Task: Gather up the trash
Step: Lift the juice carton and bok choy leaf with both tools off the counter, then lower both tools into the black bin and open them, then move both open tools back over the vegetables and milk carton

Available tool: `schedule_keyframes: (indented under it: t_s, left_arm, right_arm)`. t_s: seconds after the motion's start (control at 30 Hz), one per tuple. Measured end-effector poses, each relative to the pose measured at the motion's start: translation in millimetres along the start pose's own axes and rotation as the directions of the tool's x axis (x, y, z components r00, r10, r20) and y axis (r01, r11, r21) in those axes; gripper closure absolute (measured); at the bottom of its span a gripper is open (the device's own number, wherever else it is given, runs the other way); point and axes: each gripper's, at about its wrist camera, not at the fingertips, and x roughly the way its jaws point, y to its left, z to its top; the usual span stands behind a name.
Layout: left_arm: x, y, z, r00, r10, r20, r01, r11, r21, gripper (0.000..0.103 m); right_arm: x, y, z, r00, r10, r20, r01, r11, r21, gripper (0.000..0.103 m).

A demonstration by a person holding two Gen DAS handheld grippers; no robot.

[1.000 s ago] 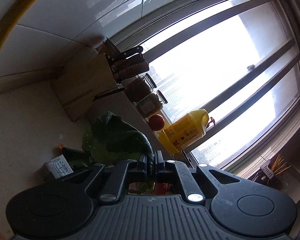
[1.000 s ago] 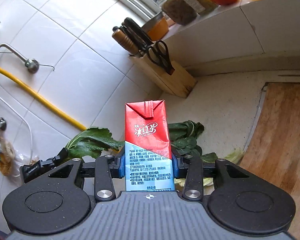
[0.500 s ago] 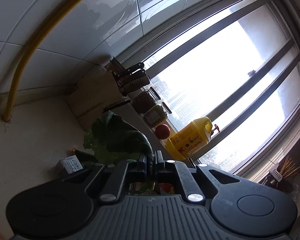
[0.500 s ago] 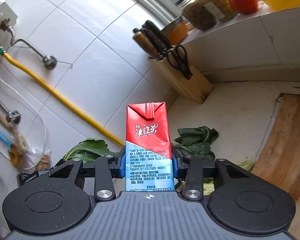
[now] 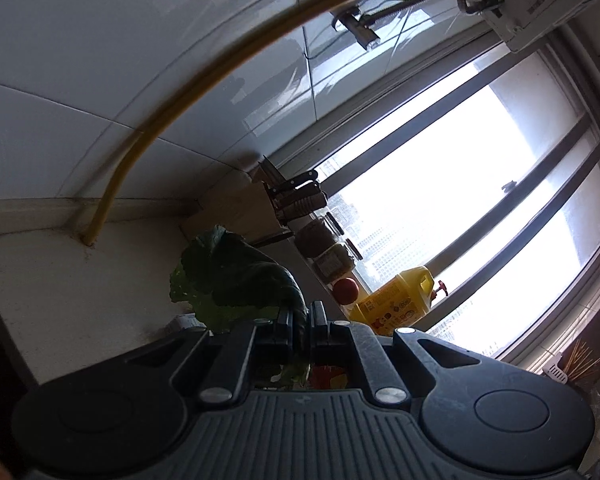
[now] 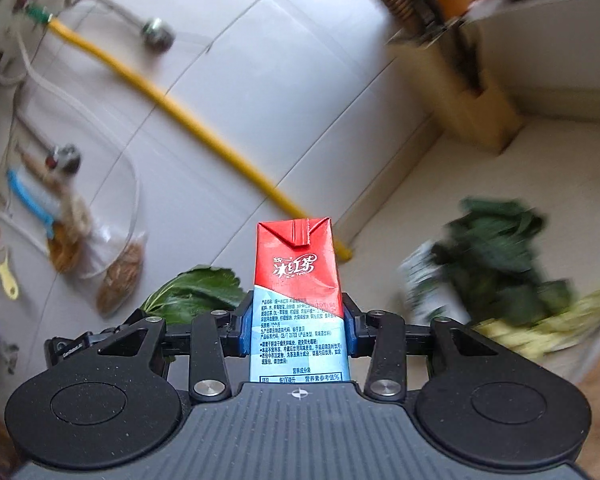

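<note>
In the left wrist view, the left gripper (image 5: 301, 322) has its fingers pressed together on a dark green leaf (image 5: 236, 276), which stands up just beyond the fingertips, raised off the pale counter (image 5: 72, 300). Farther off, a wooden knife block (image 5: 236, 208) stands in the corner, and to its right jars, a tomato (image 5: 346, 290) and a yellow oil jug (image 5: 396, 300) line the window sill. A yellow hose (image 5: 188, 96) arcs across the tiled wall. In the right wrist view, the right gripper (image 6: 298, 330) is clamped on an upright red and pale blue drink carton (image 6: 298, 292), held by its lower half between the blue pads. The leaf appears near left of the carton; to the right, a blurred heap of greens (image 6: 500, 256) lies on the counter.
</note>
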Motion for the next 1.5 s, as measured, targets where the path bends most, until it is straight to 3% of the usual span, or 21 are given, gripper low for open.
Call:
schedule_keyframes:
  t_s: [0.3,0.57,0.7,0.9,1.0,1.07,1.23,1.4,1.5]
  left_arm:
    - [-83.8,27.6,-12.1,0.984,0.173,0.047,-0.173,0.985,-0.014,0.097]
    - [-125.2,68.6,-29.6,0.957,0.29,0.028,-0.288,0.955,-0.064,0.097]
    - [-132.7,90.7,-36.9,0.934,0.358,-0.01,-0.358,0.932,-0.066,0.097]
    - [-119.2,127.6,-43.6,0.881,0.464,-0.092,-0.469,0.883,-0.034,0.097]
    - [-109.4,144.3,-45.8,0.859,0.496,-0.125,-0.504,0.863,-0.044,0.092]
    - [-104.5,155.7,-47.1,0.844,0.515,-0.149,-0.526,0.85,-0.038,0.079]
    - [-96.6,167.9,-54.8,0.783,0.585,-0.212,-0.595,0.804,0.019,0.064]
    - [-94.6,162.0,-58.0,0.771,0.599,-0.216,-0.606,0.794,0.043,0.062]
    - [-94.2,149.4,-56.8,0.784,0.582,-0.216,-0.585,0.809,0.06,0.06]
  right_arm:
    - [103.0,56.5,-41.8,0.974,0.113,-0.195,-0.119,0.993,-0.019,0.054]
    - [180.3,91.7,-88.0,0.938,0.103,-0.331,-0.126,0.991,-0.049,0.054]
    - [215.4,99.4,-108.5,0.922,0.052,-0.383,-0.091,0.992,-0.083,0.054]
    - [272.0,97.0,-139.3,0.89,-0.051,-0.453,-0.011,0.991,-0.133,0.053]
    - [293.6,93.0,-152.1,0.876,-0.098,-0.472,0.028,0.988,-0.153,0.049]
    - [301.6,89.2,-158.0,0.87,-0.128,-0.476,0.05,0.984,-0.173,0.044]
    - [305.8,85.9,-161.7,0.873,-0.149,-0.465,0.079,0.983,-0.166,0.042]
    - [285.0,91.7,-156.0,0.884,-0.14,-0.445,0.072,0.984,-0.165,0.04]
    - [260.6,95.5,-147.3,0.904,-0.127,-0.408,0.067,0.985,-0.158,0.035]
